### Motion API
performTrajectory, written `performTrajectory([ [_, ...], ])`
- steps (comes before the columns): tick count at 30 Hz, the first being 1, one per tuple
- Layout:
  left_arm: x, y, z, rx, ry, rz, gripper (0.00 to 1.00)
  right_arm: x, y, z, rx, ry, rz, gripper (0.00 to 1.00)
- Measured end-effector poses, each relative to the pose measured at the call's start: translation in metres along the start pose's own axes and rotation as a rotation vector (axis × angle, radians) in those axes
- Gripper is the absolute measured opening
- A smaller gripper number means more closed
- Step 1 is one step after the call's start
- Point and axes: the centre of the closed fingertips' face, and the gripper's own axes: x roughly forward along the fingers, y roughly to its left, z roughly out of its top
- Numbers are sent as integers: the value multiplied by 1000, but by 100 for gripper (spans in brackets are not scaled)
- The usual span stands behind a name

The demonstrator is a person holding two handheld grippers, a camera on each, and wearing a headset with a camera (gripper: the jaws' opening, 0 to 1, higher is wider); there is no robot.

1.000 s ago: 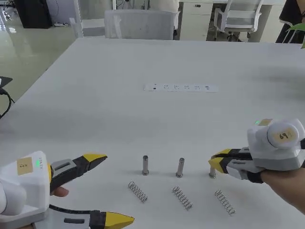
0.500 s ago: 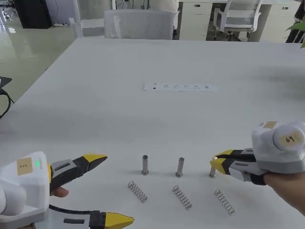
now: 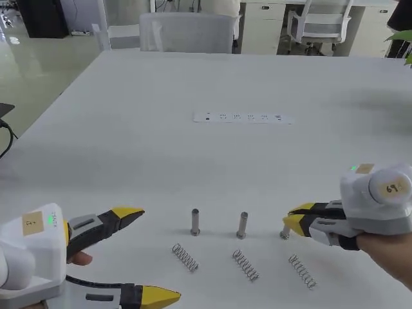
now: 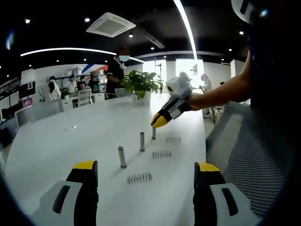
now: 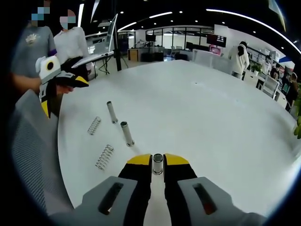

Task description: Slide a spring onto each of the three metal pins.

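Observation:
Three upright metal pins stand in a row on the white table: left pin, middle pin, right pin. One spring lies in front of each. My right gripper is shut on the right pin, whose top shows between the yellow tips. My left gripper hovers open at the lower left, short of the left pin and its spring. Nothing is between its fingers.
A white power strip lies flat at mid-table. A grey chair stands at the far edge. In the left gripper view a mesh chair back is close on the right.
My right gripper has sunk slightly while staying at the right pin. The left gripper, the springs and the other pins have not moved.

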Motion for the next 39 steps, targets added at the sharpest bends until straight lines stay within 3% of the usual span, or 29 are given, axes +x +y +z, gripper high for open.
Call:
performTrajectory([
  [17, 1, -1, 1, 1, 0, -3, 81, -8, -2, 2, 11, -22, -9, 13],
  [25, 2, 0, 1, 2, 0, -6, 81, -21, -5, 1, 25, -26, -27, 15],
  [32, 2, 0, 3, 7, -2, -10, 81, -30, -2, -11, 29, 15, -21, 16],
  [39, 3, -1, 3, 11, 0, -19, 81, -35, 18, -32, 44, 124, 29, 19],
])
